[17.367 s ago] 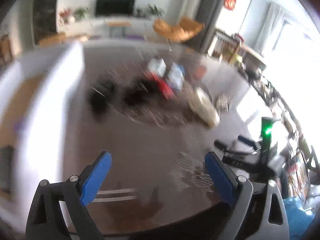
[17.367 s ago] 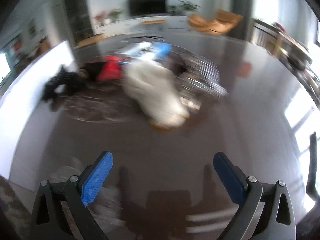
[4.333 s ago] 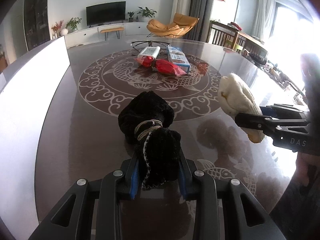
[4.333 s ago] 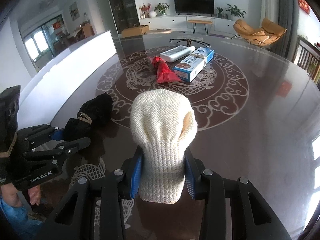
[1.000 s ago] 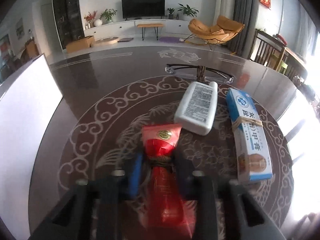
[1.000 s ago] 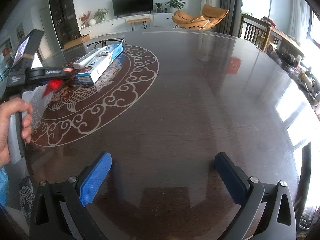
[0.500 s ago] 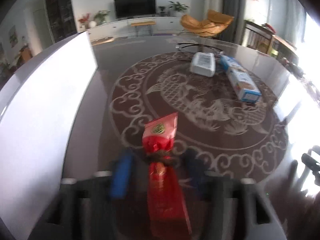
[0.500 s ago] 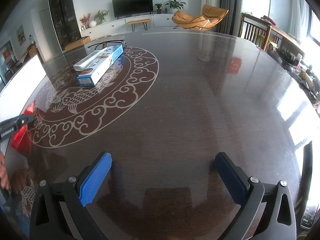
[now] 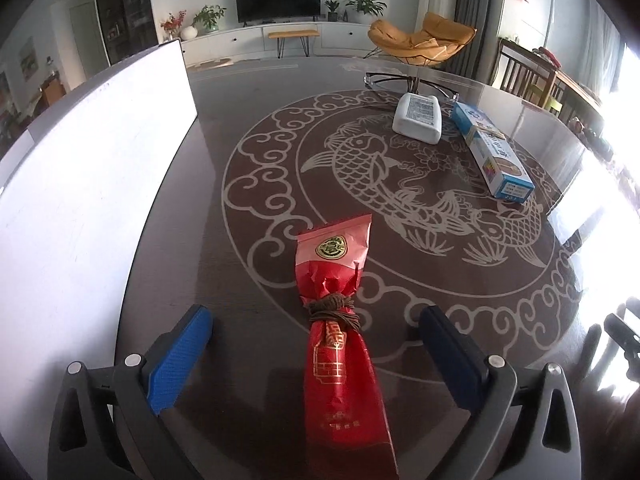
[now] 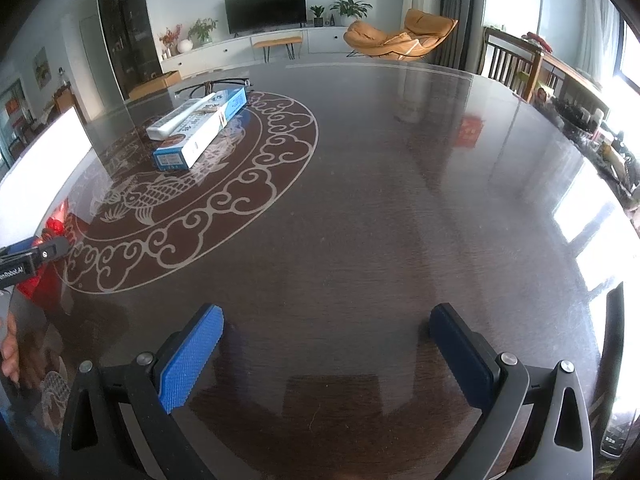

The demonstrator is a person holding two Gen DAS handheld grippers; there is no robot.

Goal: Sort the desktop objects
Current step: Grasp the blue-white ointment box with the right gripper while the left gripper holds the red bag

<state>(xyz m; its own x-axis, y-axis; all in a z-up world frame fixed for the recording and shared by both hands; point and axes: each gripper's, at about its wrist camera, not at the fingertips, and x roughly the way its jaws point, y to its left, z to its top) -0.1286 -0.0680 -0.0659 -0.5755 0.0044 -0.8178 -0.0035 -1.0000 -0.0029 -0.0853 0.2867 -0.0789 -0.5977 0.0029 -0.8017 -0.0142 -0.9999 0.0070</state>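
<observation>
The table [image 9: 248, 128] carries the remaining items on its carved fish medallion. A white bottle [image 9: 418, 123] and a blue carton [image 9: 494, 156] lie side by side at the medallion's far side, well apart from both grippers. The red pouch [image 9: 340, 344], tied at its neck with brown cord [image 9: 332, 307], lies flat on the table near the medallion's near-left rim. Its long axis runs along the pointing line of the left gripper [image 9: 316, 338]. The jaws of that gripper are opening, with the pouch lying between them untouched by either pad. The right gripper [image 10: 326, 340] stands wide open and empty over bare wood. Judgement: the right gripper sits nearer the carton.
</observation>
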